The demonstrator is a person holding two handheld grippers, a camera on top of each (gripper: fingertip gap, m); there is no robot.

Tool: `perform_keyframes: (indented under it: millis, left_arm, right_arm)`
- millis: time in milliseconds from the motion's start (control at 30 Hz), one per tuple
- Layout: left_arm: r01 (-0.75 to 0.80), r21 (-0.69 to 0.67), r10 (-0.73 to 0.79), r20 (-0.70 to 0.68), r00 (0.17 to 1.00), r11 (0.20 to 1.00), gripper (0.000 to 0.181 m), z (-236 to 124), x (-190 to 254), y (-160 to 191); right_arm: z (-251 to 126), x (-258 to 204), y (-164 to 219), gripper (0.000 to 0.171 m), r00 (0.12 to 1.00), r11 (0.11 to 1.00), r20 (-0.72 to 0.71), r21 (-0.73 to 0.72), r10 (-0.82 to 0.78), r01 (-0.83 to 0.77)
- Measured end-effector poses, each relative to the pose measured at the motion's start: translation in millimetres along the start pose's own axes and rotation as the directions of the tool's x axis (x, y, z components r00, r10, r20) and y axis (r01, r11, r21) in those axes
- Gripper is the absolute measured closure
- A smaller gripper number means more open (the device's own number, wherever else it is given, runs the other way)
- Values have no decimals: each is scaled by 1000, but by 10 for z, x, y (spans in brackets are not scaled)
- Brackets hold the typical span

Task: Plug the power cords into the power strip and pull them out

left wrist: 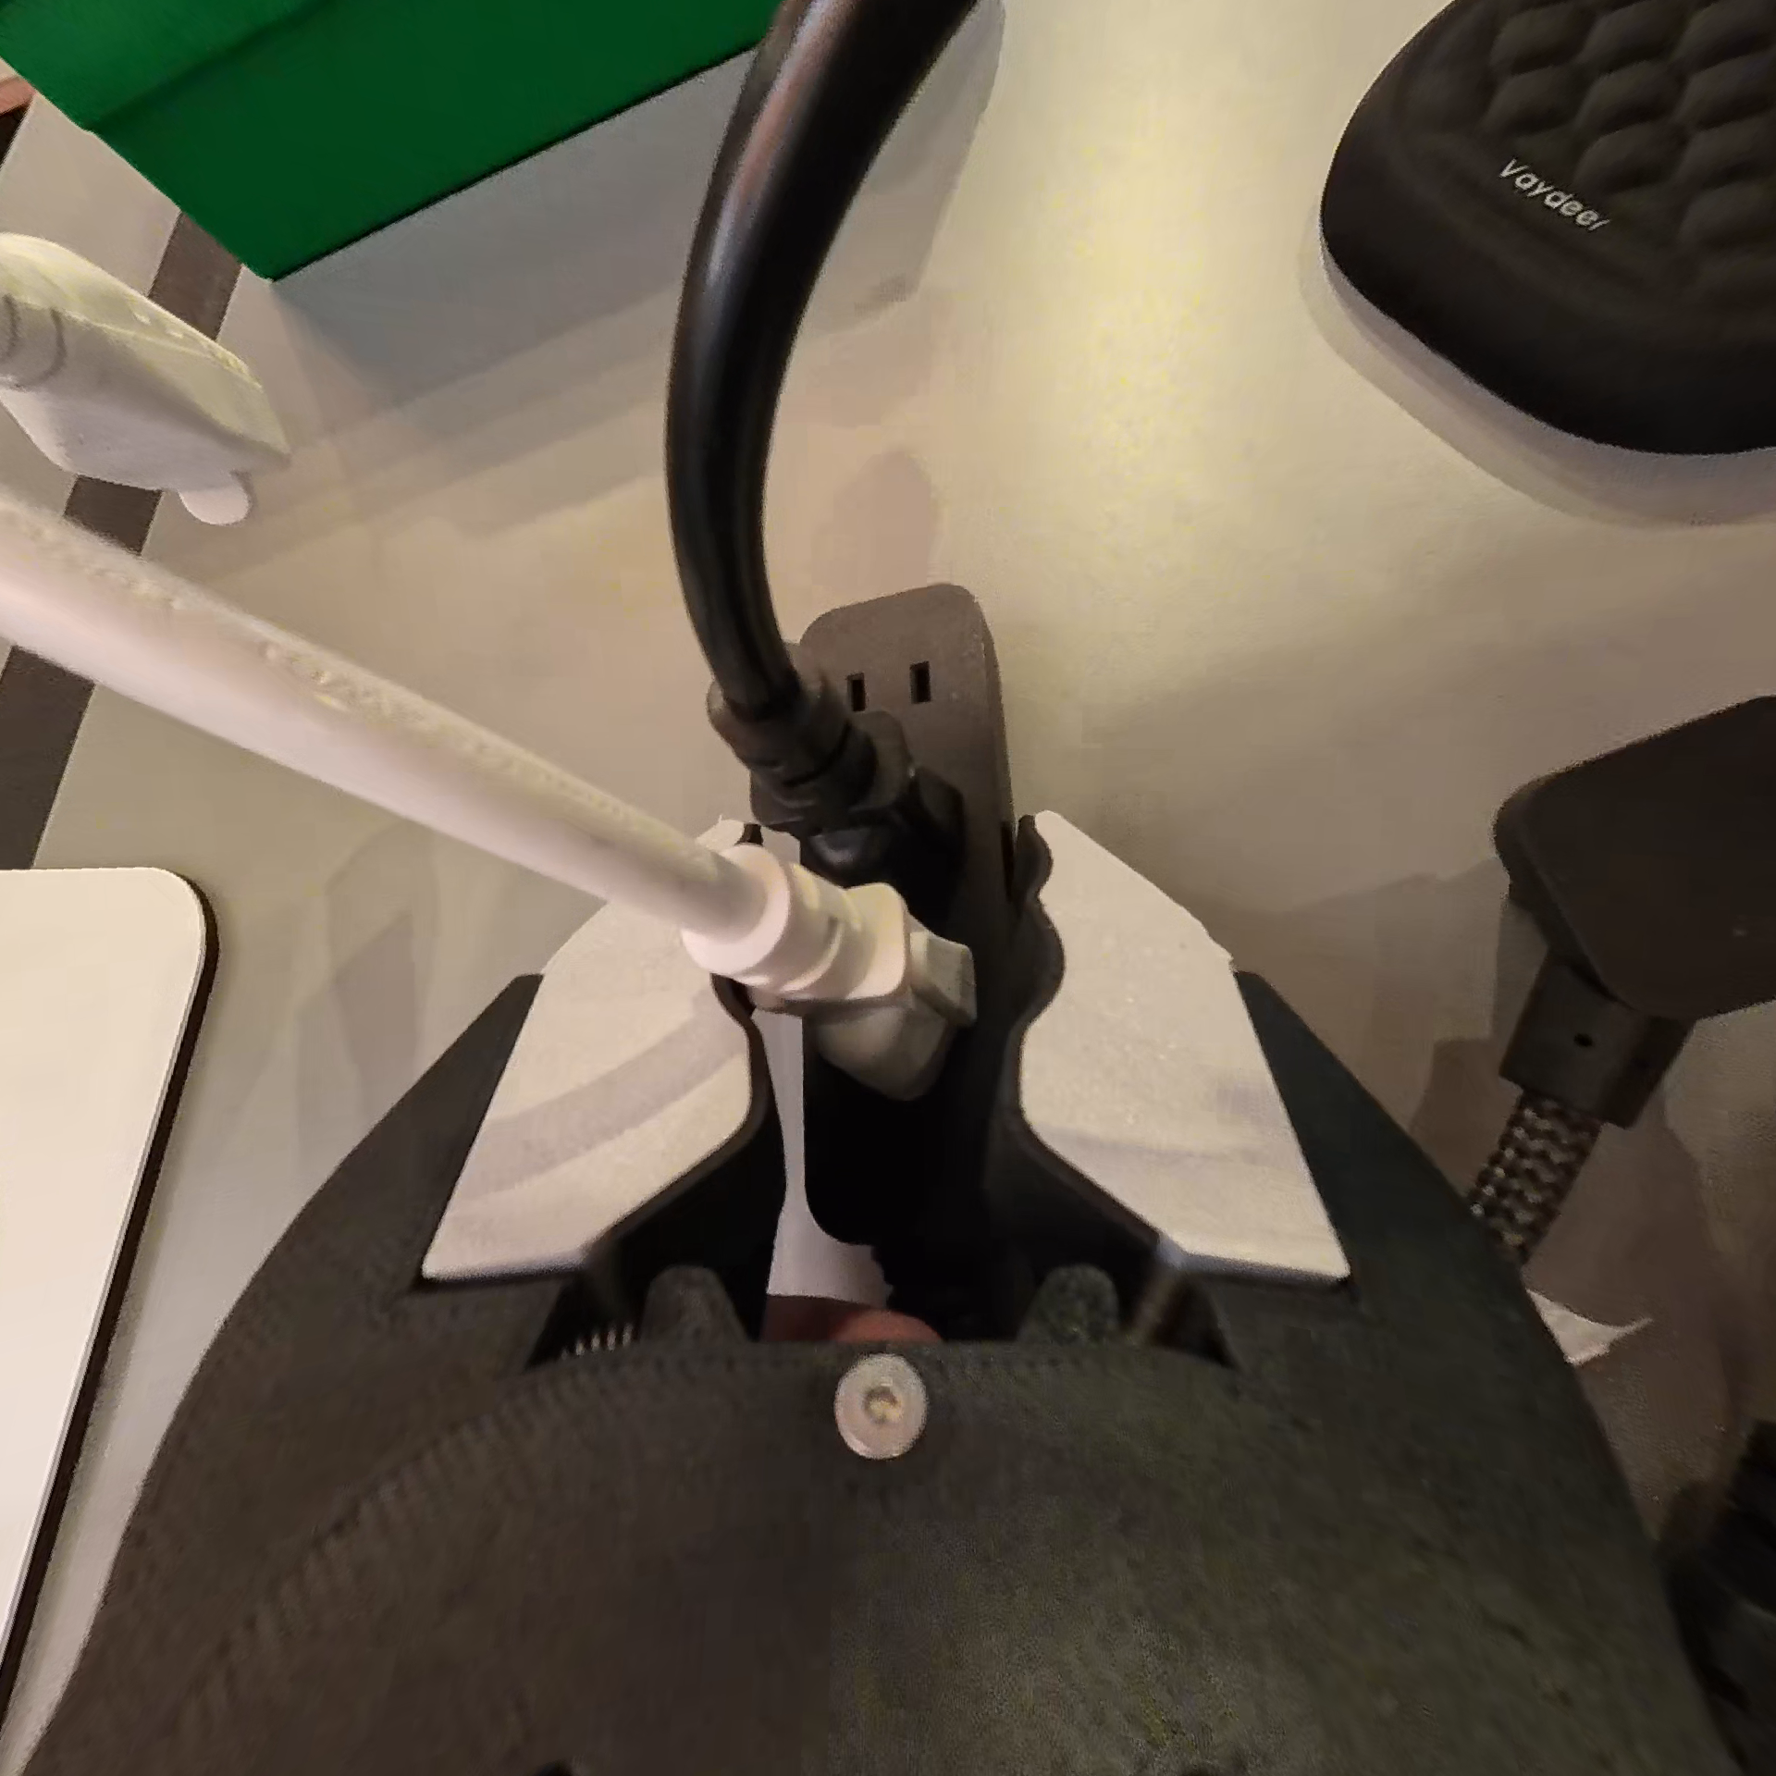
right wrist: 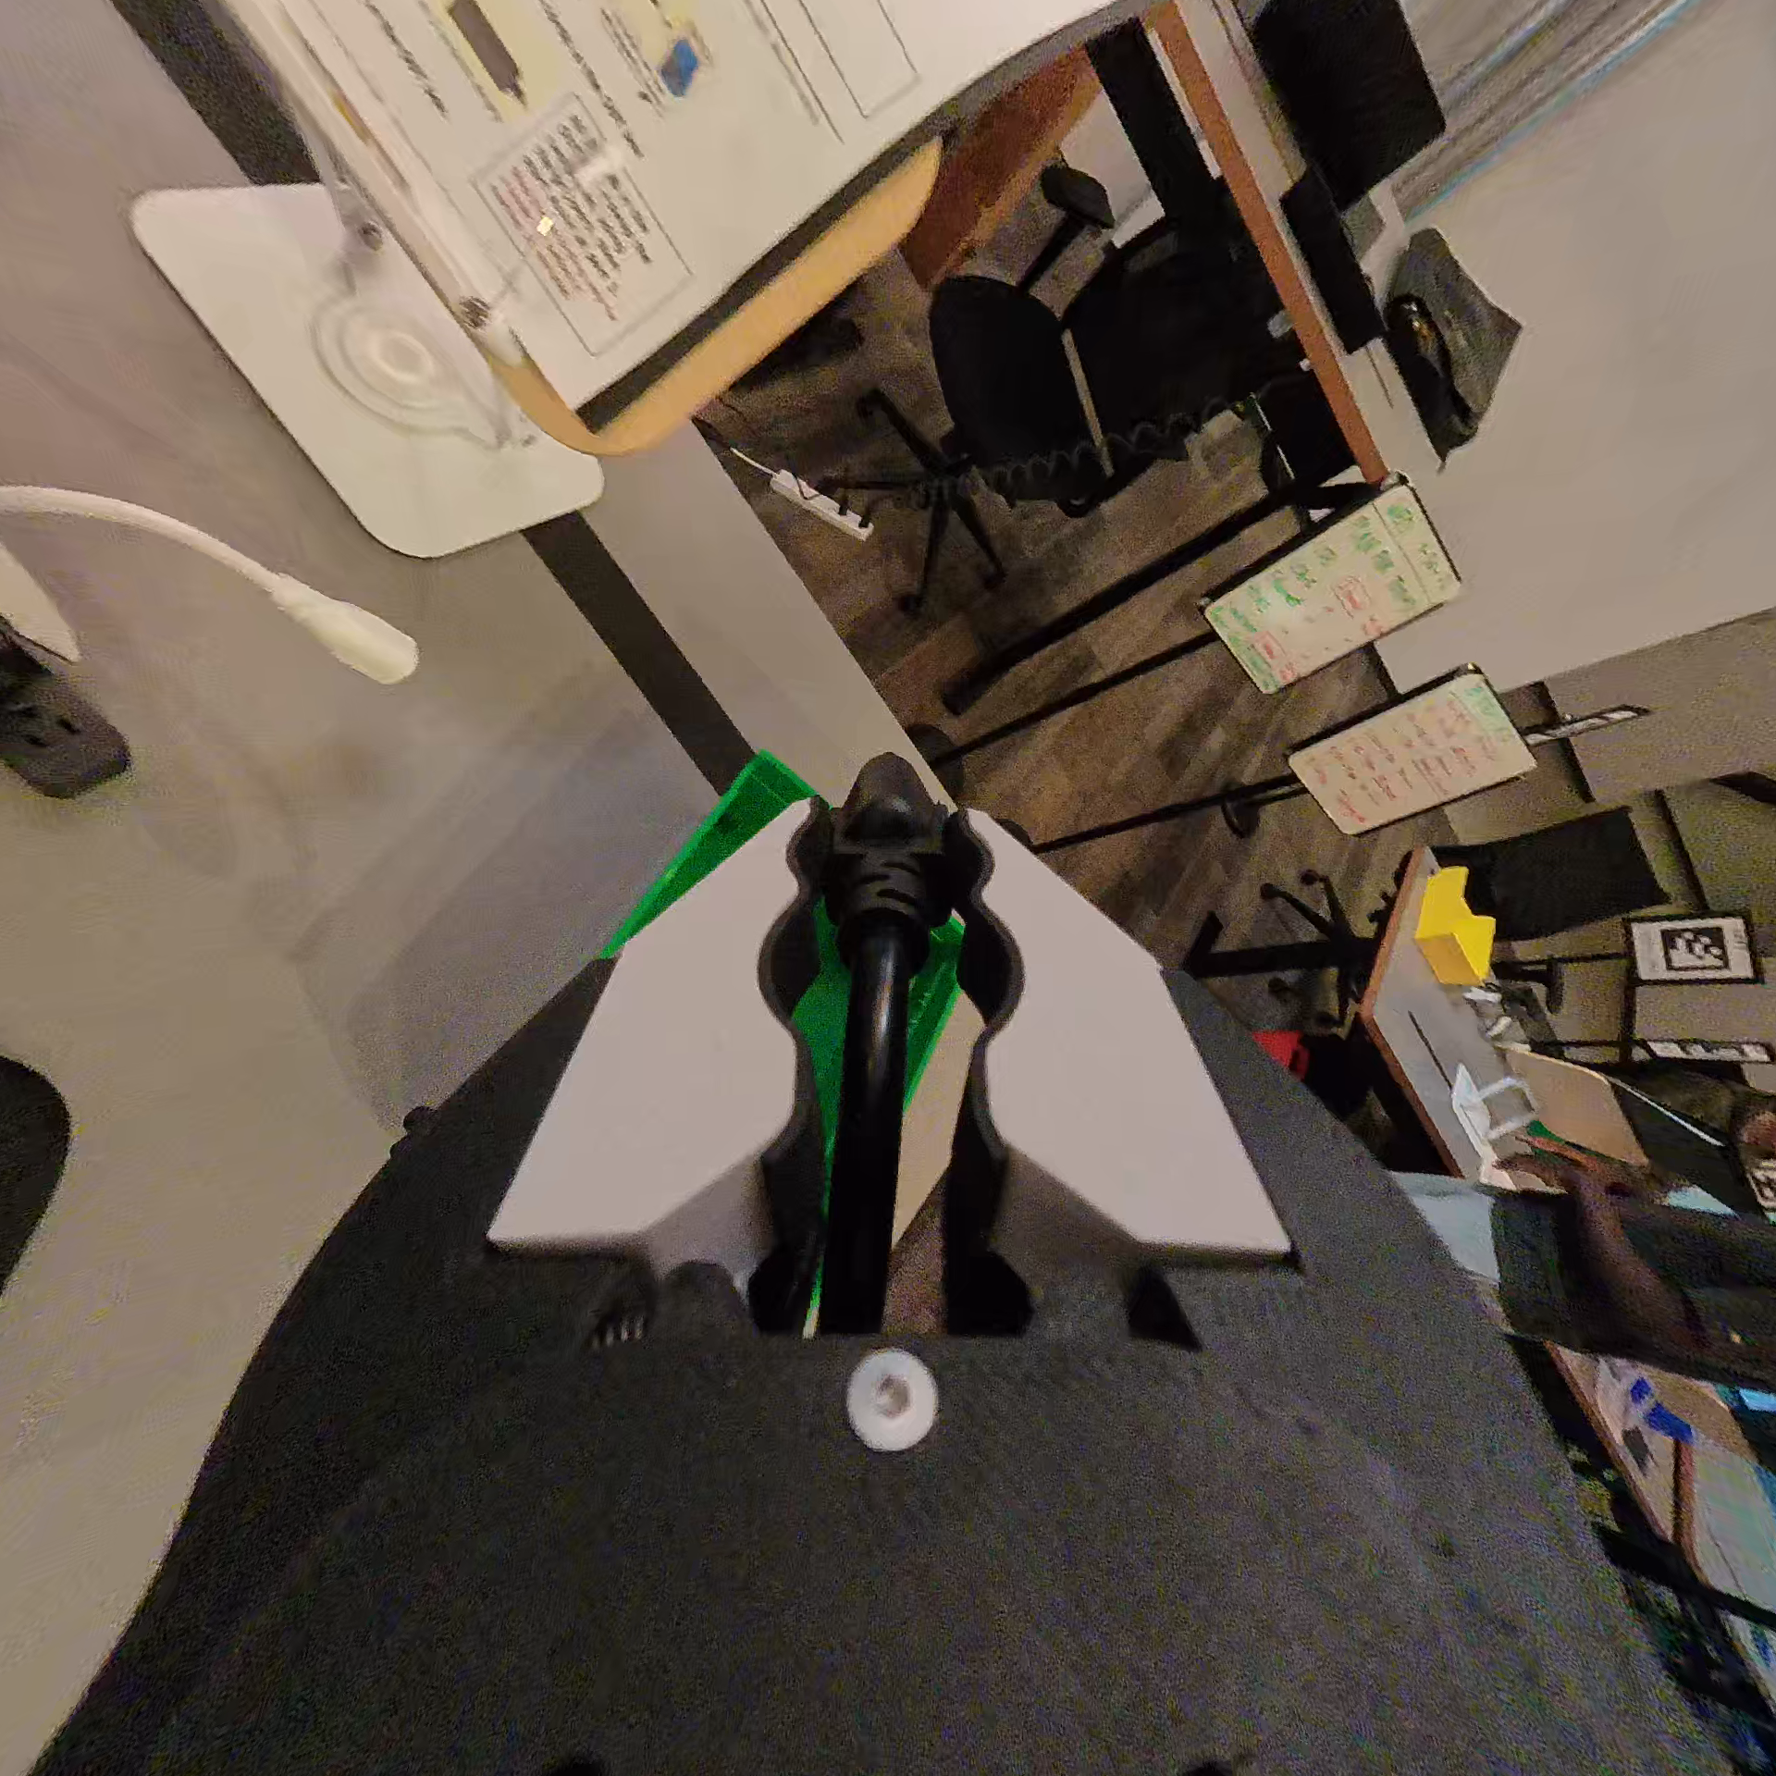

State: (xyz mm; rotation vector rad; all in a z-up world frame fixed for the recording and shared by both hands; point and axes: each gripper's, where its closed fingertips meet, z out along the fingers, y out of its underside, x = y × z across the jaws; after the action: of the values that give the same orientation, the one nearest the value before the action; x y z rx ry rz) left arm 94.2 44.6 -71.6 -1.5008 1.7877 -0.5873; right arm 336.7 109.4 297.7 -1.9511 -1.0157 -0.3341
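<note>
My left gripper (left wrist: 894, 831) is shut on the black power strip (left wrist: 961, 692), held on edge between the fingers. A black plug (left wrist: 826, 769) and a white plug (left wrist: 865, 971) sit in the strip's sockets. One free socket shows at its far end. The black cord (left wrist: 730, 384) arcs up and away; the white cord (left wrist: 384, 730) runs off to the left. My right gripper (right wrist: 889, 817) is shut on a black connector (right wrist: 889, 865) at the end of a black cord (right wrist: 870, 1105), held above a green box (right wrist: 750, 817) near the table edge.
A green box (left wrist: 384, 115), a black wrist rest (left wrist: 1586, 221), a black adapter with a braided cable (left wrist: 1653, 913), a white pad (left wrist: 86, 1105) and a white connector (left wrist: 125, 384) lie around the strip. The right wrist view shows a white monitor base (right wrist: 356, 365) and another loose white cord end (right wrist: 356, 639). The left gripper's tips are roughly 45 cm from the right gripper's.
</note>
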Motion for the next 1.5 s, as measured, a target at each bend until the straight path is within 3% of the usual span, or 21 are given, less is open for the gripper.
perform_keyframes:
  millis: [133, 333, 567, 667, 833, 1000, 1100, 1267, 1400, 1500]
  left_arm:
    - [-4, 0, 4, 4, 1000, 1000, 132, 1, -3, -1]
    - [-6, 1, 6, 5, 1000, 1000, 132, 2, -4, -1]
    - [-7, 1, 7, 1, 1000, 1000, 132, 3, -1, -1]
    - [-5, 2, 5, -5, 1000, 1000, 133, 3, 1, 0]
    - [-10, 3, 10, -11, 1000, 1000, 133, 12, -5, -3]
    - [-11, 2, 11, -15, 1000, 1000, 134, 12, -1, -1]
    - [-12, 2, 12, -15, 1000, 1000, 134, 12, 0, 1]
    - [-15, 2, 15, -18, 1000, 1000, 134, 10, 1, 3]
    - [-14, 3, 14, -21, 1000, 1000, 134, 9, 0, 3]
    - [-11, 6, 11, -29, 1000, 1000, 134, 5, 3, -1]
  right_arm:
    - [166, 299, 314, 149, 999, 996, -40, -85, 9, -12]
    - [779, 236, 867, 148, 995, 982, 44, -175, 86, -77]
    - [1396, -272, 1449, 149, 902, 932, 326, -315, 283, -178]
    - [1575, -379, 1663, 149, 886, 918, 389, -387, 252, -91]
    - [1937, -429, 1718, 148, 900, 914, 435, -379, 38, 144]
    - [2430, -620, 1853, 148, 853, 840, 493, -379, -171, 387]
    - [2685, -785, 1949, 147, 834, 833, 528, -381, -160, 401]
    - [2869, -936, 2034, 113, 827, 832, 546, -390, -136, 394]
    - [2709, -756, 1825, 109, 861, 860, 494, -379, -123, 341]
    - [2437, -596, 1454, 114, 896, 902, 417, -313, -151, 297]
